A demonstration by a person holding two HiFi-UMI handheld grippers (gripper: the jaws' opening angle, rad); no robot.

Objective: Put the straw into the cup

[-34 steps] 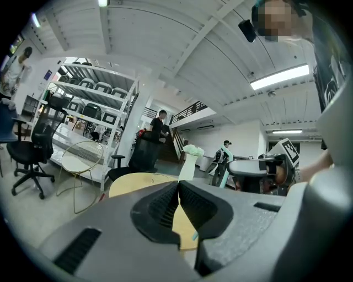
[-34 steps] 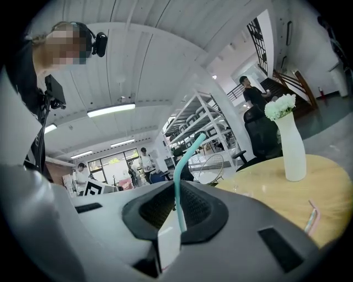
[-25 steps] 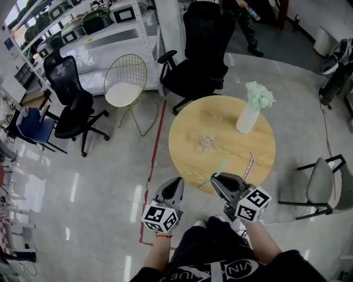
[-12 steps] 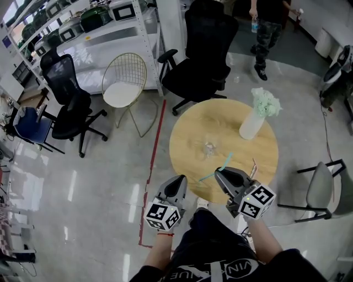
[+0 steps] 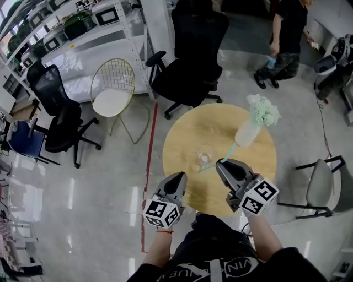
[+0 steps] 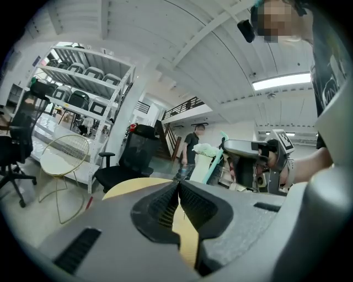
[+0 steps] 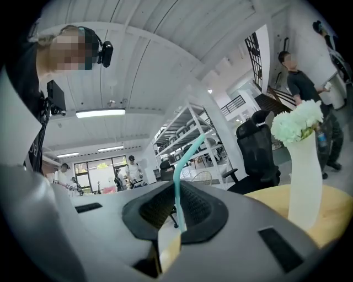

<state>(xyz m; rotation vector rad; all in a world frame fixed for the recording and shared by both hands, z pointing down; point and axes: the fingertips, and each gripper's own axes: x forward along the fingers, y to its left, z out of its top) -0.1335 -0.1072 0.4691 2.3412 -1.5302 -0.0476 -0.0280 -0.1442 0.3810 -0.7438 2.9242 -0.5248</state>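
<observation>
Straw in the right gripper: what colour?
Teal. The straw shows clearest in the right gripper view.

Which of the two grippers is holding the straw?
The right gripper: its jaws are shut on the teal straw. The left gripper has its jaws together on nothing.

1. White lettering (image 5: pixel 212 270) runs across the person's black top, just behind both tongs in the head view. Its right end looks like "VIN"; the rest is too warped and cut off to read.
2. The cube (image 5: pixel 161 213) at the back of the left tongs (image 5: pixel 179 177) carries black-and-white square marker patterns. They are codes only, with no letters or numbers to read.
3. The cube (image 5: pixel 259 196) at the back of the right tongs (image 5: pixel 223 163) carries the same kind of marker patterns, also unreadable as text.
4. Any print on the boxes on the shelves (image 5: pixel 105 16), far ahead of the left tongs, is too small to read.
</observation>
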